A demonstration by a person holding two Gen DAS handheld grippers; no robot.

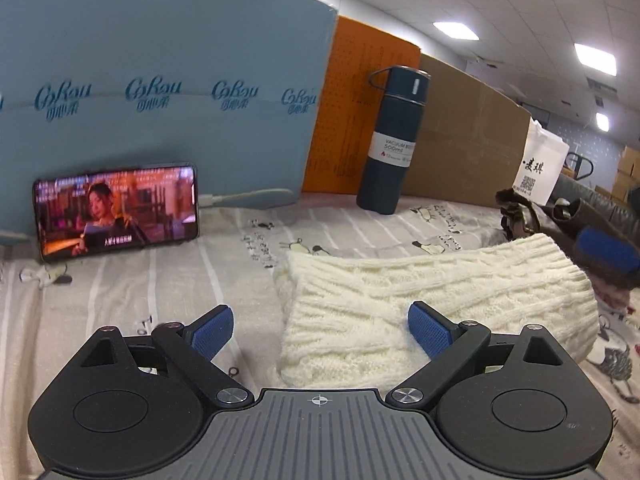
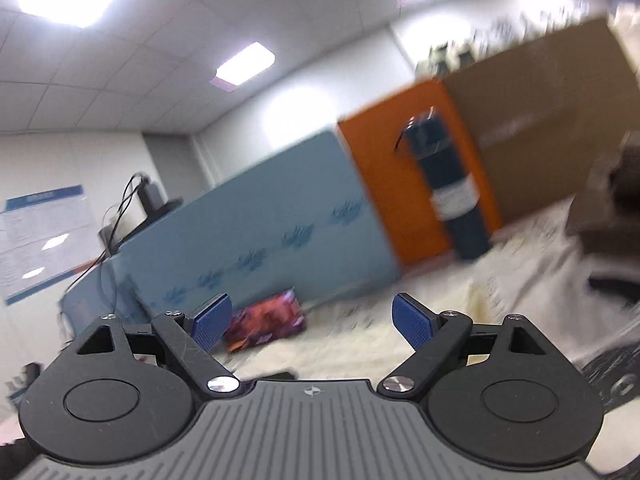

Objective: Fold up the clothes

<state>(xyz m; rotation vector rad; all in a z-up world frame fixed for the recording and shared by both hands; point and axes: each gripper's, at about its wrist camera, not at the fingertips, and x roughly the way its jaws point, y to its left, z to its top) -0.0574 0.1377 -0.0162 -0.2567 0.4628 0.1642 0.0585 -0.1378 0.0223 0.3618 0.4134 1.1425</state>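
Observation:
A cream cable-knit sweater point(image 1: 400, 288) lies folded in a thick bundle on the striped, animal-print sheet point(image 1: 120, 292). My left gripper point(image 1: 320, 312) hovers over its near left end, open, with the knit below the gap and nothing between the blue pads point(image 1: 212, 330). A blue pad, apparently a finger of the right gripper point(image 1: 606, 250), shows at the right edge beyond the sweater, next to a dark brown garment point(image 1: 520, 210). The right wrist view is blurred and tilted. In it my right gripper point(image 2: 312, 302) stands open above the pale sheet point(image 2: 360, 344), holding nothing.
A phone point(image 1: 116, 212) playing video leans on a light blue board point(image 1: 160, 60) at the back left. A dark blue vacuum bottle point(image 1: 394, 140) stands before an orange panel point(image 1: 352, 120) and a cardboard wall point(image 1: 472, 128). A white bag point(image 1: 540, 164) stands at the right.

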